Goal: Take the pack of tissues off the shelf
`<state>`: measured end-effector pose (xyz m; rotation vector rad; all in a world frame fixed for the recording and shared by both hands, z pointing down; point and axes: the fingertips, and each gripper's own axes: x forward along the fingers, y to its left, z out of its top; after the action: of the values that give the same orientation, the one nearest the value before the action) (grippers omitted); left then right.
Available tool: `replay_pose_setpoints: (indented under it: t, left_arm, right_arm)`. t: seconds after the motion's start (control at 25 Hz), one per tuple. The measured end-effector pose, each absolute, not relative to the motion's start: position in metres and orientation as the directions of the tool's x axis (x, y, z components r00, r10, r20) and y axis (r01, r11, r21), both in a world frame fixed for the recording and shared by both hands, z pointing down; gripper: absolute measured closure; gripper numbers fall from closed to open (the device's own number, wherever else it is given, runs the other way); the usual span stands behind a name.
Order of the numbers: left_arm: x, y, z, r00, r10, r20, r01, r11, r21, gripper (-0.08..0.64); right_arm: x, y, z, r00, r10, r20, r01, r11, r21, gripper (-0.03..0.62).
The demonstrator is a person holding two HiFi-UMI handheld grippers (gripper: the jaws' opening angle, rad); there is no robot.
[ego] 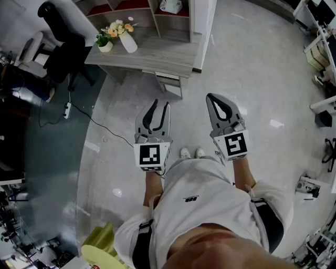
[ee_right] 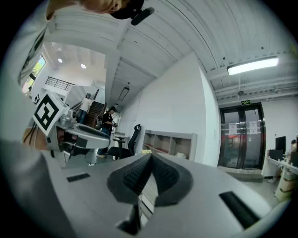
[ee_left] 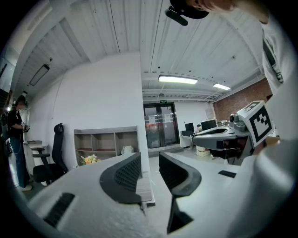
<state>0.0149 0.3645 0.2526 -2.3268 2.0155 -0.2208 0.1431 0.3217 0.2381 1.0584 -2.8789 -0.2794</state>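
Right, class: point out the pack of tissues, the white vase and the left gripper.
pack of tissues (ego: 170, 6), head view, its visible middle.
white vase (ego: 128, 42), head view, middle of its body.
left gripper (ego: 160, 103), head view, midway between its fingertips.

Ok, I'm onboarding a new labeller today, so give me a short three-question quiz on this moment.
1. True or false: the left tongs are holding the pack of tissues.
2. Which are shut? A) left tongs B) right tongs C) both
3. Fill in: the vase of flowers stands on the ____.
Key: 1 false: they are open and empty, and the pack sits on the shelf. 2 B. 3 desk.
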Motion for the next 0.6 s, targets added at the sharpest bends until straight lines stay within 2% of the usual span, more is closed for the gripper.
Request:
replay_pose_setpoints:
  t: [0.6]
  left_arm:
    - [-0.012,0.358,0.259,0.161,-0.985,0.058,-0.978,-0.167,-0.127,0.436]
  right_arm:
    - [0.120,0.318,0.242,-0.716,-0.697,-0.038,-0.691,0.699,0.183,0.566]
